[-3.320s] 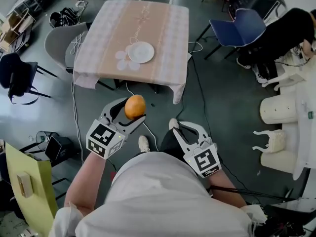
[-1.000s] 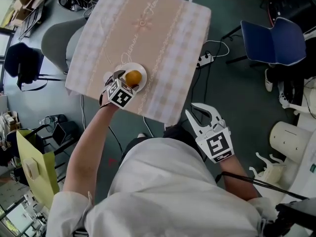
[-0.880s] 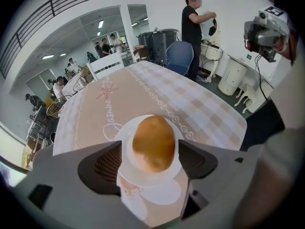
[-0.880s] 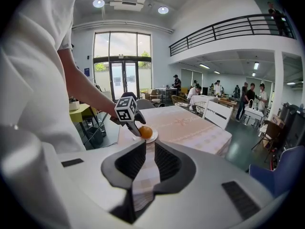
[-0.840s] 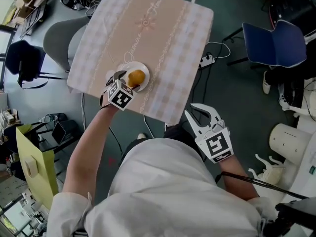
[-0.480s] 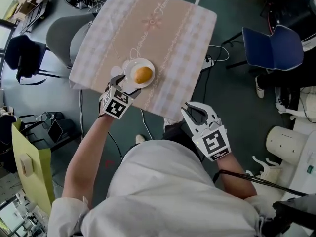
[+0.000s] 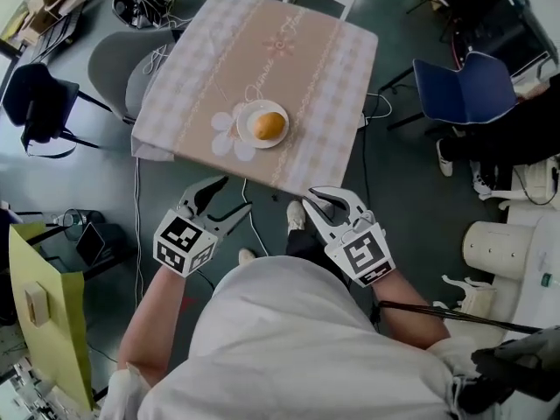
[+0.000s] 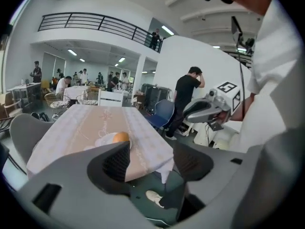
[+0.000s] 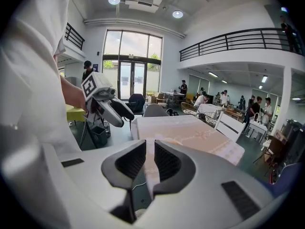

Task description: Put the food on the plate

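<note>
While the left gripper closes empty, one orange, one plate.

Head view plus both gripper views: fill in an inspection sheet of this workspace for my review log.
Surface: square table in a pink-and-beige checked cloth, cloth lying flat.
Job's things: orange round fruit lies on the small white round plate.
Clutter: white petal-shaped patch beside the plate; mat or print, cannot tell.
Grippers: left tongs off the table, jaws closing, nothing between them; right tongs with jaws nearly together, empty.
Cables: thin white cable on the floor beside the table.
Surroundings: grey shell chair, blue chair, dark floor; people stand farther off in the hall.
</note>
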### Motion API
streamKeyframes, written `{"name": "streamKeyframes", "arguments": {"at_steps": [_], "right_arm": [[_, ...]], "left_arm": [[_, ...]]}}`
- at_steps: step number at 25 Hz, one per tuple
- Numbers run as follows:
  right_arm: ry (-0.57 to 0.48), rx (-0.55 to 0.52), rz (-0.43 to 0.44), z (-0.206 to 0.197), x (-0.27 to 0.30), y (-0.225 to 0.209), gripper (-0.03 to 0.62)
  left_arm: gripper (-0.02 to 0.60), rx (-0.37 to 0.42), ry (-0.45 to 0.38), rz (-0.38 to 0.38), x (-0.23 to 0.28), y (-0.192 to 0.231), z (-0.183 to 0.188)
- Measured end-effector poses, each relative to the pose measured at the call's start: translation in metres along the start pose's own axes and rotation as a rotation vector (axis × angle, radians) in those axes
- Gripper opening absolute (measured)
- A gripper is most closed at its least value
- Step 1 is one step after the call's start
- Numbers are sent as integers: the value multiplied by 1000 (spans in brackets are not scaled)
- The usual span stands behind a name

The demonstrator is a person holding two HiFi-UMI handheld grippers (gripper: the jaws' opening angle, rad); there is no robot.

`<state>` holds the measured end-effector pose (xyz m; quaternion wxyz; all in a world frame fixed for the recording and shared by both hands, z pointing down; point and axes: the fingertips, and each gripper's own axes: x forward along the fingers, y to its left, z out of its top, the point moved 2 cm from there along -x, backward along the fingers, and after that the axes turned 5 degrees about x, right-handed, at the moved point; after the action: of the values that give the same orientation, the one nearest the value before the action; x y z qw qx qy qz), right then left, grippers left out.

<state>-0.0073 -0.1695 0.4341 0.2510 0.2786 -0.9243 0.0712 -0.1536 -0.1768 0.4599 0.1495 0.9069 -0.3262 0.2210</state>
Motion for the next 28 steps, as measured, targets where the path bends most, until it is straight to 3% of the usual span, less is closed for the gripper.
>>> {"name": "streamKeyframes", "arguments": {"at_steps": [3, 7, 10, 18, 28], "right_arm": [[0, -8, -15, 6, 2, 32, 63], [-13, 3, -23, 11, 2, 77, 55], [-17, 10, -25, 9, 1, 110, 49], [-24, 29, 20, 4, -4, 187, 37], [-31, -13, 31, 12, -9, 224, 25]], "left_arm": [[205, 38, -81, -18, -45, -24, 2], [20, 19, -125, -69, -92, -55, -8], [11, 28, -129, -121, -118, -80, -20], [9, 6, -163, -132, -170, -108, -31], [9, 27, -179, -172, -196, -134, -40]]}}
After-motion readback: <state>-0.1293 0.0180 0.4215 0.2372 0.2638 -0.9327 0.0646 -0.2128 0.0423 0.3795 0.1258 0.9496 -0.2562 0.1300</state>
